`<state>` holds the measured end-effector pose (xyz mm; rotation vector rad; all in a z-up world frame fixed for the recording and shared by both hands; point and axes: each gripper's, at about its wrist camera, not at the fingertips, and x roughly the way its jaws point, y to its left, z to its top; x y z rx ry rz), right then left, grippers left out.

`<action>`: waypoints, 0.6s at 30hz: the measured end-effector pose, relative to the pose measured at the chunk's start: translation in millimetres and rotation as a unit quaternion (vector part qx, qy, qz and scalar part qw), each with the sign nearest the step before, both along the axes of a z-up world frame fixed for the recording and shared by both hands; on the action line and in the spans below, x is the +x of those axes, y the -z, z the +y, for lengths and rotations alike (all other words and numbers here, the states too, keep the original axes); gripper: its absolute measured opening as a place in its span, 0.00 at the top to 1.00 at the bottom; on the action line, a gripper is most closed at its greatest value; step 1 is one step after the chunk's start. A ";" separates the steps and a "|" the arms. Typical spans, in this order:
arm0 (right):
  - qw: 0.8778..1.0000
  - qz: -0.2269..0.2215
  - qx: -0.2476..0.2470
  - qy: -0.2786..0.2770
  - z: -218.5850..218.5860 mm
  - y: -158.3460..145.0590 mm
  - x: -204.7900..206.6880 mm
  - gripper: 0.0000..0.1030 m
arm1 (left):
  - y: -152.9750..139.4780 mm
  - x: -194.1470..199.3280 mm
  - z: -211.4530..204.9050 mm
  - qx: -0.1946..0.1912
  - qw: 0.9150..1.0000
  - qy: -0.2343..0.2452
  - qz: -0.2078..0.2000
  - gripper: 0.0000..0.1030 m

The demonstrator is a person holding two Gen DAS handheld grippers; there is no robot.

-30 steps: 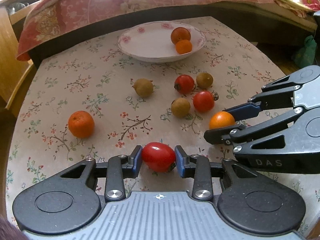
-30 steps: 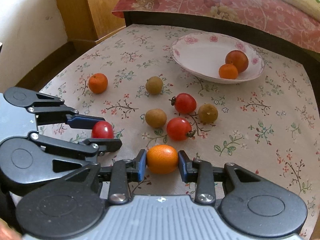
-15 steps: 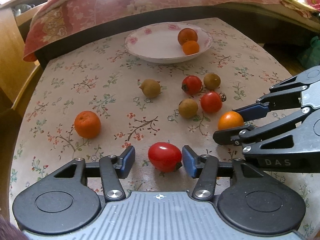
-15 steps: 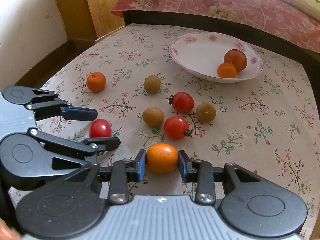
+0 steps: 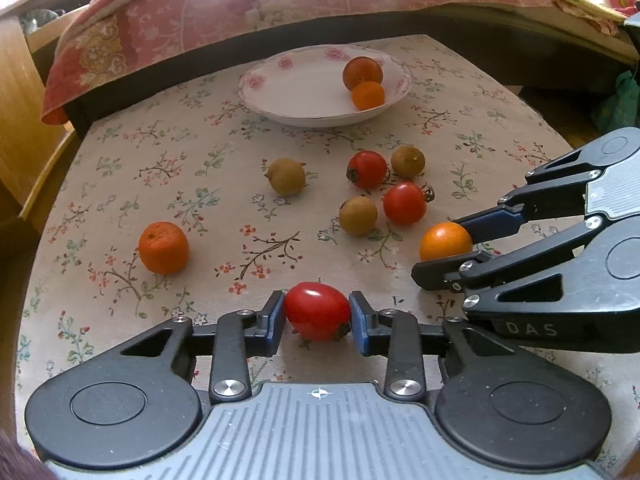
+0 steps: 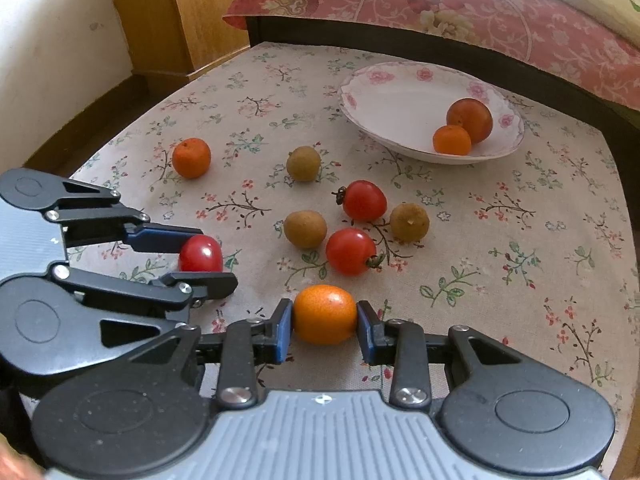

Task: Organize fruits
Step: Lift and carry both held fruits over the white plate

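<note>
Jaws, left wrist view: the left gripper (image 5: 318,318) is clamped on a red tomato (image 5: 317,311), both blue pads touching its sides, the fruit low over the floral tablecloth (image 5: 168,184). To the right in this view, the right gripper (image 5: 460,245) grips a small orange fruit (image 5: 445,241) between its pads. Loose on the cloth: a mandarin (image 5: 163,247) at left, well apart from the rest; three brown fruits (image 5: 285,176), (image 5: 358,215) and (image 5: 407,161); two more red tomatoes (image 5: 367,169) and (image 5: 404,203) among them. The white plate (image 5: 280,96) stands at the far side and holds a dark orange fruit (image 5: 362,73) touching a smaller orange one (image 5: 368,95).

Right wrist view: the right gripper (image 6: 325,320) is clenched on the small orange fruit (image 6: 325,314), pads pressed to both sides. The left gripper (image 6: 200,254) enters from the left, holding the red tomato (image 6: 200,254). Just beyond lie the two loose tomatoes (image 6: 350,251) and (image 6: 364,200), with brown fruits beside them (image 6: 305,229), (image 6: 409,222), (image 6: 303,163). The mandarin (image 6: 191,157) sits apart at left. The plate (image 6: 384,100) holds its two fruits, (image 6: 469,120) and (image 6: 452,140), touching.
</note>
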<state>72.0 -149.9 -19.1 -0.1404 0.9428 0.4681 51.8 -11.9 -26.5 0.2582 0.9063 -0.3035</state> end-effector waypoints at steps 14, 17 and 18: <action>0.999 -0.004 0.035 0.028 -14.3 -15.9 2.8 0.66 | -11.7 7.0 -1.0 -0.030 0.999 -0.003 -0.011 0.59; 0.999 -0.006 0.038 0.032 -15.7 -18.6 3.8 0.66 | -13.5 9.1 -0.8 -0.035 0.999 -0.003 -0.012 0.59; 0.999 -0.007 0.039 0.034 -16.4 -19.6 4.2 0.66 | -14.6 9.9 -1.0 -0.036 0.999 -0.004 -0.012 0.59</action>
